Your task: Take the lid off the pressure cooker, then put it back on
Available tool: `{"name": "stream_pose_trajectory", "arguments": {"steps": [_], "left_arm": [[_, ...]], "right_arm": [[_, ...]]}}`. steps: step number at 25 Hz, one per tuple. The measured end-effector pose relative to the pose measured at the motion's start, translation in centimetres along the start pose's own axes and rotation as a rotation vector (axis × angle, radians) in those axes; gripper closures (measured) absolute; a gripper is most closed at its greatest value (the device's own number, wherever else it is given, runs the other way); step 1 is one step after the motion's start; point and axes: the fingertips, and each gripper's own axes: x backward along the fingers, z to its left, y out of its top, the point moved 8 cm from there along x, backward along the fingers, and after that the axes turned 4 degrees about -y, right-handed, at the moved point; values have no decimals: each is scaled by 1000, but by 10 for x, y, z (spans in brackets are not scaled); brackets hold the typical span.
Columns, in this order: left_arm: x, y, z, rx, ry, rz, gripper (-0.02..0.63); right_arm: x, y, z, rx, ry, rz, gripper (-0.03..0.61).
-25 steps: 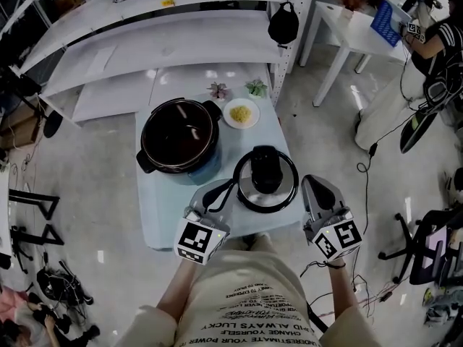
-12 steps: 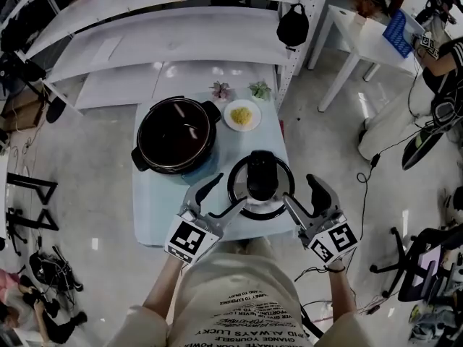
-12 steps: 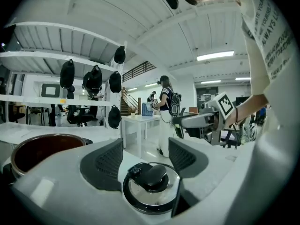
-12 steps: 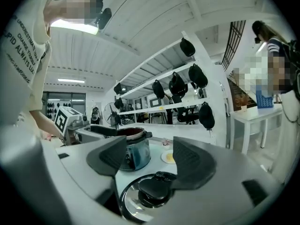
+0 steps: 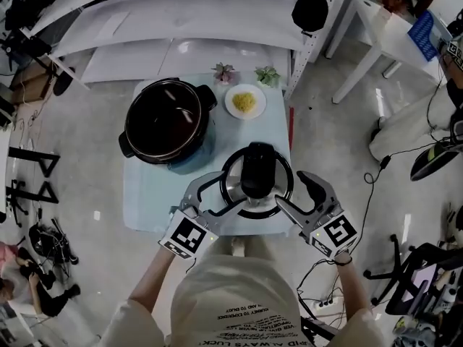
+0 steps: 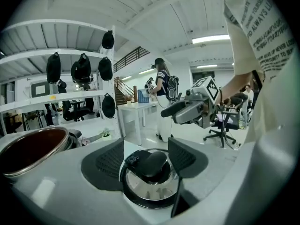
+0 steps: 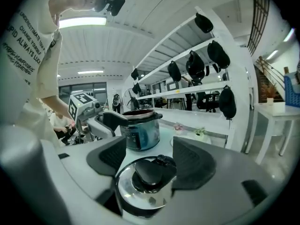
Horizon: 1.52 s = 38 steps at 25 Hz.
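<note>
**Head view: both tongs have closed in round the lid**

A second ago the two grippers hung short of the round steel lid (image 5: 257, 181) with its black knob, near the person's edge of the pale blue table (image 5: 145, 201). Now the left gripper (image 5: 223, 194) and the right gripper (image 5: 291, 190) have come forward and bracket the lid from either side. One jaw of each reaches along the near rim and the other along the flank.

The left gripper view shows that gripper (image 6: 146, 156) with its jaws wide apart and holding nothing, the lid (image 6: 150, 177) lying low between the two ribbed pads. The right gripper view shows the same of its gripper (image 7: 149, 156): spread wide, empty, with the lid (image 7: 147, 182) framed between the pads. I cannot tell whether any pad touches the rim yet.

The lid seems to rest flat on the table, just right of the open black pressure cooker pot (image 5: 166, 121) and apart from it. A white plate of yellow food (image 5: 245, 102) sits beyond.

So the removal looks done and the replacing is starting. Both grippers probably need to close on the rim before lifting the lid across to the pot.
</note>
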Motion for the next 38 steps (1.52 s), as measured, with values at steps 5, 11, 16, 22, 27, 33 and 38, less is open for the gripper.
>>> {"name": "stream_pose_trajectory", "arguments": {"steps": [5,11,16,22,27,33,38], "left_arm": [[-21,-20,4,-30,-17,90,326],[-45,-37,10,-61,-48,163,325],[-64,-51,8,-68,-86,206,327],[-82,-69,7,-87,-149,257,325],[-90,-78,4,-89,-187,274,325],[-98,-86,6,-113,-239,296,325],[-104,-83,8,-125,-275,297,325]], "right_arm": [[-18,-21,-13,60,93,67,285],[-42,-44,-22,103,209,128,285],[-54,-60,-26,129,283,153,285],[-69,-80,-30,160,363,187,285],[-77,-88,-28,172,421,208,285],[-88,-96,-24,185,463,225,285],[-90,-97,-24,194,481,244,285]]}}
